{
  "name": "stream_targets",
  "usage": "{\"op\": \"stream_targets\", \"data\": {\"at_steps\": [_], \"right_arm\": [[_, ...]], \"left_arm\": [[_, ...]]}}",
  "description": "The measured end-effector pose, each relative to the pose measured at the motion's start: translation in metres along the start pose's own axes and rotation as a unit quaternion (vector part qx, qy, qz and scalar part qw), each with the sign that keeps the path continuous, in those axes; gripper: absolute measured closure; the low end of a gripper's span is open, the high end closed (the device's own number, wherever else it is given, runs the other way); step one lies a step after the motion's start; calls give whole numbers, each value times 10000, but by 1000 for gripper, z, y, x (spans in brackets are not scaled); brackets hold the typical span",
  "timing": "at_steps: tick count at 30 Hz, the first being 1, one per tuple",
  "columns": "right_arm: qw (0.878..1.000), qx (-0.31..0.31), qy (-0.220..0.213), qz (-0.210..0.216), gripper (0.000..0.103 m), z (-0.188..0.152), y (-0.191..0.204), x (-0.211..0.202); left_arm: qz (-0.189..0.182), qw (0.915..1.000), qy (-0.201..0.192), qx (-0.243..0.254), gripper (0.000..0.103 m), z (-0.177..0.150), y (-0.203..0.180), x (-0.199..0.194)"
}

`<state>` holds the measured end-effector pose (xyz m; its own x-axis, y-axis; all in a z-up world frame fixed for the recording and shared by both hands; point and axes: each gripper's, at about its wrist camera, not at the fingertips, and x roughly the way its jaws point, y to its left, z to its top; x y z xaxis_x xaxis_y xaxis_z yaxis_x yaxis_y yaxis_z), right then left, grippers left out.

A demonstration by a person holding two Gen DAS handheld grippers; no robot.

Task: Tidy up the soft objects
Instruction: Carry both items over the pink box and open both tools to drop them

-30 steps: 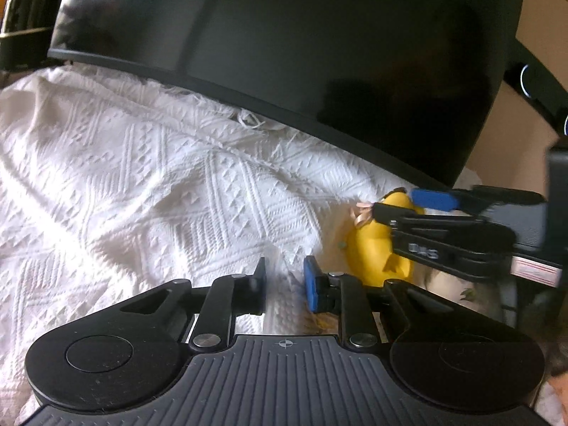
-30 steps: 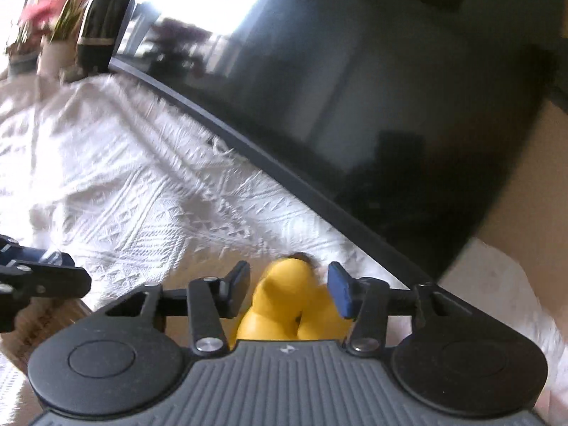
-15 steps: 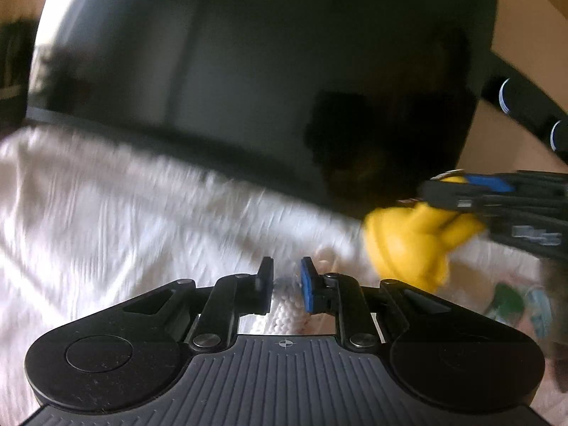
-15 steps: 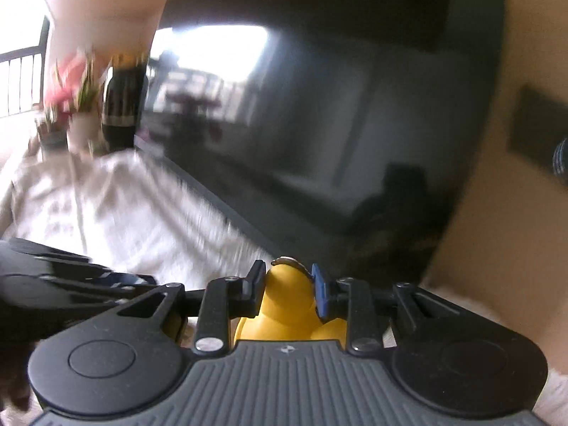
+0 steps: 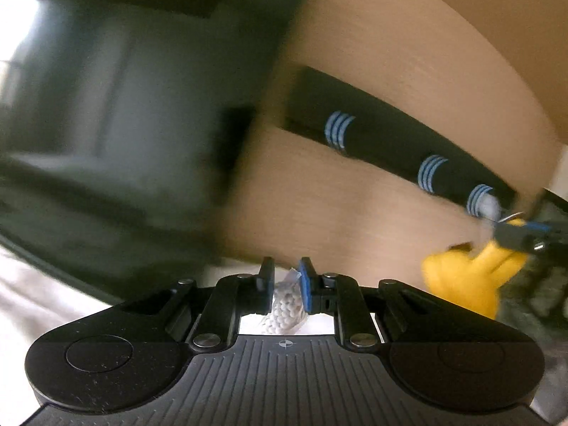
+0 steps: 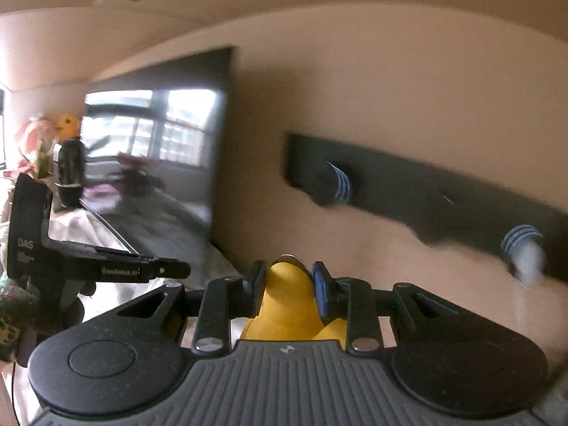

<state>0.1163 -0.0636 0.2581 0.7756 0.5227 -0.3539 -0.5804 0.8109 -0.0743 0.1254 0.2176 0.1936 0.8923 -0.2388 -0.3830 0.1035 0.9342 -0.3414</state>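
Note:
My right gripper (image 6: 287,276) is shut on a yellow plush toy (image 6: 289,301) with a metal ring at its top, held up in the air toward a black wall rack (image 6: 408,191) with blue-striped pegs. The toy also shows in the left wrist view (image 5: 465,280), hanging from the right gripper's fingers (image 5: 514,236). My left gripper (image 5: 287,277) is shut on a white knitted soft item (image 5: 285,307) in clear wrap, held up before the rack (image 5: 383,138). The frames are blurred by motion.
A large black TV screen (image 6: 159,163) stands at the left on a white textured cloth (image 5: 42,301). A black speaker (image 6: 71,170), pink flowers (image 6: 33,138) and a small yellow toy (image 6: 68,126) sit far left. The beige wall (image 6: 390,92) fills the rest.
Both grippers have risen from the white cloth toward the wall rack. The right gripper closed on the yellow toy and lifted it. The left gripper closed on the white knitted item and lifted it.

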Motion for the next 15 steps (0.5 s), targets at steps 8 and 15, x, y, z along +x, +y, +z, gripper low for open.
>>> {"op": "stream_targets", "data": {"at_steps": [8,15], "right_arm": [[9892,917,942,-656,75,-79,-70,14],[9736,1240,1694,-893,75,-167,-74,54]], "left_arm": [[-1022,9906,889,-182,88,-44,-84,79],[-1101,9842,1373,-181,88,-68,-105,110]]}}
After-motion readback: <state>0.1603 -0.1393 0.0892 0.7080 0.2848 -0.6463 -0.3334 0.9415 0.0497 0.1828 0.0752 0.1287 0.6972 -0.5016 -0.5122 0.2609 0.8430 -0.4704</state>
